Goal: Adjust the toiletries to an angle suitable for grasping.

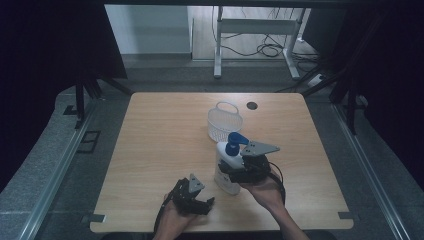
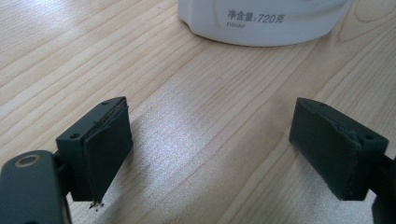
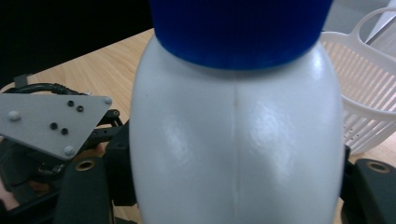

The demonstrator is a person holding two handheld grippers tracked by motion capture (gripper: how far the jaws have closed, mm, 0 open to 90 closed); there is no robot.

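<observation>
A white pump bottle (image 1: pixel 225 182) with a blue pump head (image 1: pixel 234 142) stands upright on the wooden table (image 1: pixel 160 130), right of centre near the front. My right gripper (image 1: pixel 231 170) comes in from the right and is shut on the bottle's body. In the right gripper view the bottle (image 3: pixel 233 154) sits between both jaws under its blue collar (image 3: pixel 238 32). My left gripper (image 1: pixel 204 202) rests low by the front edge, left of the bottle, open. Between its pads (image 2: pixel 105 149) is bare wood, with the bottle's base (image 2: pixel 261 23) just ahead.
A white plastic basket (image 1: pixel 223 122) with a handle stands directly behind the bottle, and its slatted wall (image 3: pixel 364 93) is close on the right in the right gripper view. A cable hole (image 1: pixel 252 105) lies near the far edge. The table's left half is bare wood.
</observation>
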